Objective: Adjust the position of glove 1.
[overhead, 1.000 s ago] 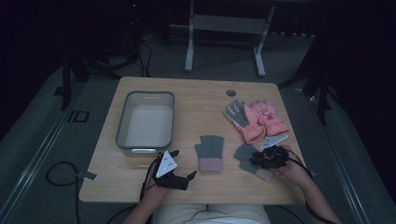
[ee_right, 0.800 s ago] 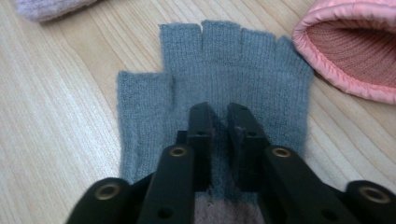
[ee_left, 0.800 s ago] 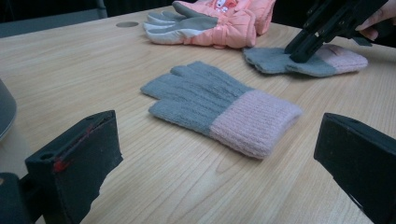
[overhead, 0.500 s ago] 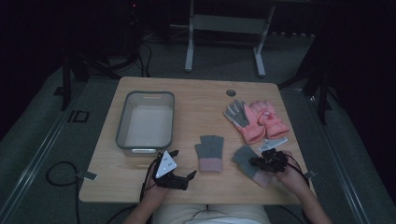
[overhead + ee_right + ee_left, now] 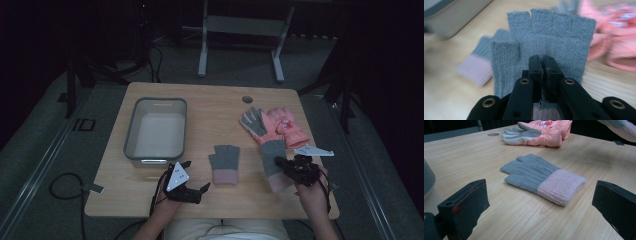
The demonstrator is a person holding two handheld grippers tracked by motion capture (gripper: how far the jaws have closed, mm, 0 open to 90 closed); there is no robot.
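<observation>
Two grippers work at the near edge of a wooden table point(image 5: 210, 107): the left gripper point(image 5: 196, 190) rests with its jaws spread wide and empty, while the right gripper point(image 5: 281, 162) has its jaws pinched tight on a grey glove with a pink cuff point(image 5: 551, 40), held above the tabletop near the right edge. Between them, a matching grey glove point(image 5: 541, 178) lies flat on the wood, just ahead of the left gripper. Farther back on the right lies a pair of pink padded gloves point(image 5: 280, 125), with a grey plastic tub point(image 5: 131, 131) well apart on the left.
</observation>
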